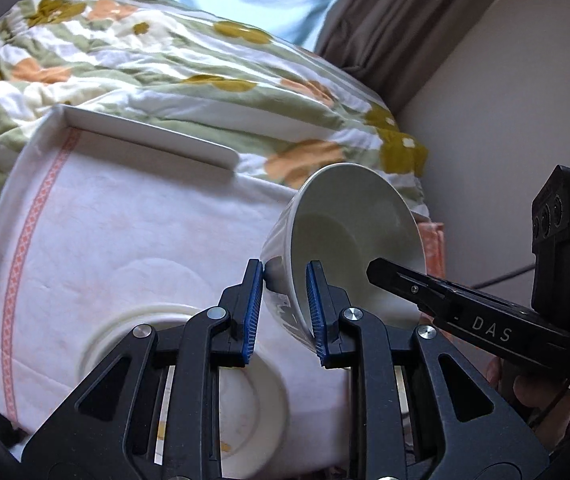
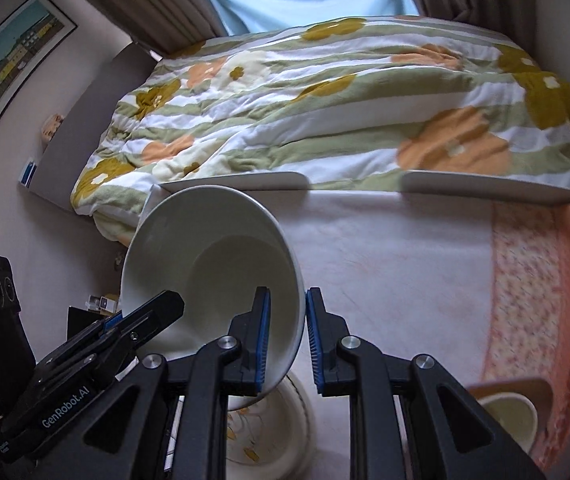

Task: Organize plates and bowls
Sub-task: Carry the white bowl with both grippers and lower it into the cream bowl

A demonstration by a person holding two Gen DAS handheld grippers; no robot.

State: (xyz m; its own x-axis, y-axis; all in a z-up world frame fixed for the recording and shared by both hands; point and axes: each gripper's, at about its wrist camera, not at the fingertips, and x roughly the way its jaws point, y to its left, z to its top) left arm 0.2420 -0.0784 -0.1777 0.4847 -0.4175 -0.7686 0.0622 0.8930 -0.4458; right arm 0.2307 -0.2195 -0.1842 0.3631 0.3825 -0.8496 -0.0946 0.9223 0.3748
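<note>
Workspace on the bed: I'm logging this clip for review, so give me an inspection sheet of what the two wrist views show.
Surface: white towel with a pink patterned border, spread over a floral bedspread.
Job's things: white bowl held tilted above the towel; flat white plates at the towel's far edge; floral-patterned dish and a cup below.
Clutter: nothing seen.
Grippers: left gripper and right gripper both clamp the bowl's rim, on opposite sides.
Cables: one dark cable by the wall.
Surroundings: curtains, framed picture, plain walls.
</note>
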